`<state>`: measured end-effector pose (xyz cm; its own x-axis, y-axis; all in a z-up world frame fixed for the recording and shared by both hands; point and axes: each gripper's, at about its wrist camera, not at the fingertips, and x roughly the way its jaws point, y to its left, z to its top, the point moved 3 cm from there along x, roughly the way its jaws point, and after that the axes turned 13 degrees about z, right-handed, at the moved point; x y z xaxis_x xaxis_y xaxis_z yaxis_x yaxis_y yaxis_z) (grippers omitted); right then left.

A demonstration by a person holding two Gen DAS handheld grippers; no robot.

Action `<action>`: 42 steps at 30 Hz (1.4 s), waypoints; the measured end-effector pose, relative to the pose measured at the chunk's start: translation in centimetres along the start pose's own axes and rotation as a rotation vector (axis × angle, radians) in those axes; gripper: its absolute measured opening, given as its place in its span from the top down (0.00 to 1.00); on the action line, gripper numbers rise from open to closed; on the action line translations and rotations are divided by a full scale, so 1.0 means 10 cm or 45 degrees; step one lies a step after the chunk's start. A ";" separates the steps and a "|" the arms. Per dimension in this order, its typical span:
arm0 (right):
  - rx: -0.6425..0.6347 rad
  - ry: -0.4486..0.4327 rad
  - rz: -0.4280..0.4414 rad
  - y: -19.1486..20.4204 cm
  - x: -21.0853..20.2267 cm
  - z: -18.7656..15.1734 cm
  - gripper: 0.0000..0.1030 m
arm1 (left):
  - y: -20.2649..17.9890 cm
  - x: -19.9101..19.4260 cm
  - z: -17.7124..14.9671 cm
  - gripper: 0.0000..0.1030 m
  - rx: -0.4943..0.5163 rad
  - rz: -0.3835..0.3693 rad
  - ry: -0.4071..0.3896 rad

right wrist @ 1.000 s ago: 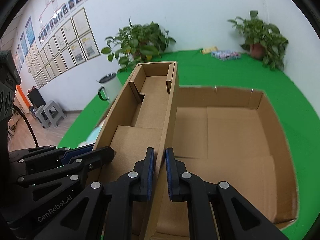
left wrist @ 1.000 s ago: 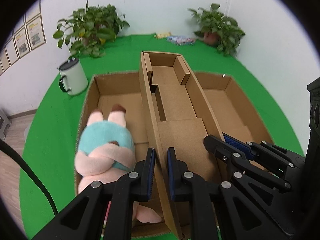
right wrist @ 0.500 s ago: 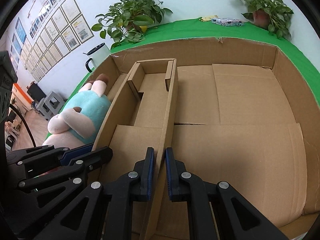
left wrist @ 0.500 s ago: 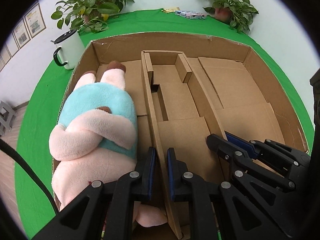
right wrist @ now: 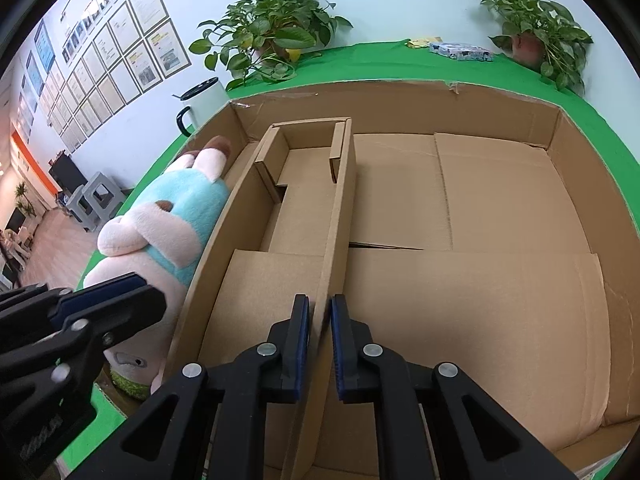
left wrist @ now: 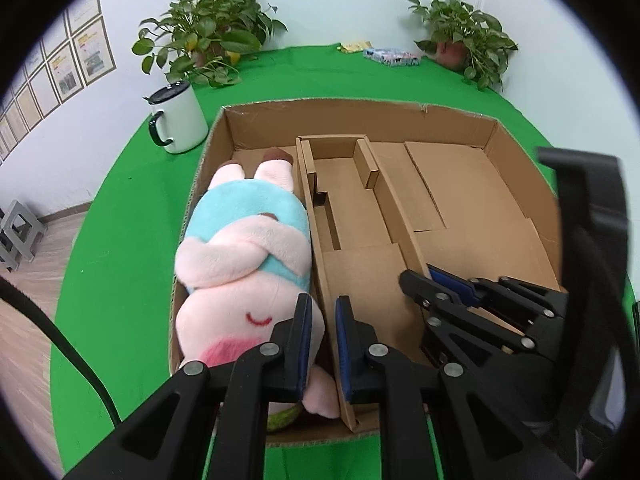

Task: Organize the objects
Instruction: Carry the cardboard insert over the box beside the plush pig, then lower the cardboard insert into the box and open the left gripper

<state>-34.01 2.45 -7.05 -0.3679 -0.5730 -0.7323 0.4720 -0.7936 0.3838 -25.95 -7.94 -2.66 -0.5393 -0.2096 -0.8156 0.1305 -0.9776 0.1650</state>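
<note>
Cardboard insert (left wrist: 360, 216) inside box (left wrist: 516, 148), beside plush (left wrist: 244, 256); left gripper (left wrist: 320, 336) and right gripper (right wrist: 319, 336) fingers clamped on its walls.

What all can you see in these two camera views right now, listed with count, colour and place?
Cardboard box: one, brown, on the green table.
Cardboard insert: one, brown, in the box beside the toy, both long walls gripped.
Plush pig: one, pink with blue top, left side of the box.
Mug: one, white with a black handle, left of the box.
Potted plants: two, green, at the wall.
Packets: blue and yellow, far table edge.
Stool: grey, on the floor.
Left gripper: black, jaws shut on the insert's left wall.
Right gripper: black, jaws shut on its right wall.
</note>
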 end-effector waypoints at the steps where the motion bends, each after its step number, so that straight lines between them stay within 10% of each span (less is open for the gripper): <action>1: -0.013 0.003 -0.005 0.02 0.01 0.00 0.91 | 0.01 -0.03 -0.02 0.88 -0.006 0.010 -0.011; 8: -0.072 -0.049 -0.061 -0.01 -0.29 -0.03 0.86 | 0.11 -0.33 -0.13 0.85 -0.069 0.014 -0.158; 10: -0.124 -0.147 -0.133 0.06 -0.61 -0.09 0.69 | 0.13 -0.49 -0.18 0.68 -0.077 0.038 -0.242; 12: -0.186 -0.250 -0.150 0.15 -0.94 -0.25 0.40 | 0.16 -0.73 -0.28 0.23 -0.123 0.075 -0.387; 13: -0.206 -0.284 -0.158 0.18 -1.04 -0.31 0.19 | 0.18 -0.84 -0.34 0.19 -0.152 0.077 -0.464; 15: -0.248 -0.363 -0.176 0.24 -1.32 -0.53 0.07 | 0.16 -1.05 -0.46 0.19 -0.193 0.064 -0.600; 31: -0.204 -0.465 -0.270 0.17 -2.35 -1.56 0.05 | -0.25 -1.47 -0.86 0.19 -0.138 -0.010 -0.579; 42: -0.149 -0.427 -0.215 0.06 -2.38 -1.70 0.05 | -0.65 -0.79 -0.51 0.19 0.058 0.062 -0.394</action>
<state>-11.34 19.06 1.12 -0.6807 -0.4864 -0.5478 0.4633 -0.8651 0.1924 -18.35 0.17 -0.13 -0.7616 -0.2450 -0.5999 0.1288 -0.9645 0.2304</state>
